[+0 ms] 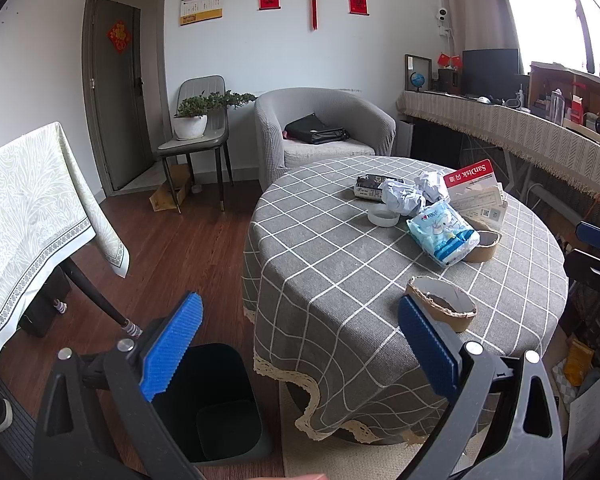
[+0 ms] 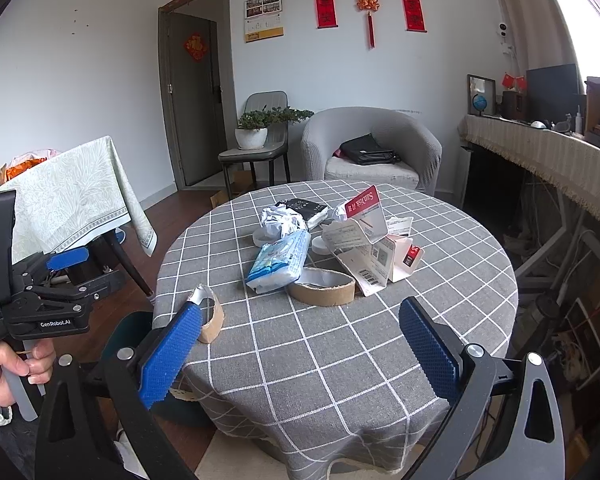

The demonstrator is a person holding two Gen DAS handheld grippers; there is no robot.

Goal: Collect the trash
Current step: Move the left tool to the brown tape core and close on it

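A: Right, status, left to right?

B: Left gripper [image 1: 300, 340] jaws spread wide, nothing between them. It hangs off the table's near-left edge, above a dark bin [image 1: 210, 404] on the floor at 7 o'clock. In the right wrist view the person's hand [image 2: 8, 364] shows on its handle at 8 o'clock.

A: Closest trash?

B: Torn tape core [image 1: 442, 306] on the table [image 1: 340, 264], just beyond the left gripper's right pad, at 4 o'clock in the left view. Contact: can't tell. Same core [image 2: 208, 314] sits near the table's left edge in the right view, just past the right gripper's left pad.

A: The rest?

B: Pile at table centre, 1 to 2 o'clock in the left view: black packet [image 1: 374, 186], crumpled paper [image 1: 406, 196], white ring [image 1: 383, 216], tissue pack [image 1: 442, 234], second core [image 1: 482, 246] touching the pack, red SanDisk card [image 1: 474, 178] with torn packaging around it.

A: Right gripper?

B: Right gripper [image 2: 300, 340] also wide open, holding nothing, over the near table edge. Pile sits at 12 o'clock ahead of it, well apart from the pads.

A: Background?

B: Armchair [image 1: 324, 128] with a black bag [image 1: 316, 130] behind the table, potted plant [image 1: 192, 118] on a chair to its left.
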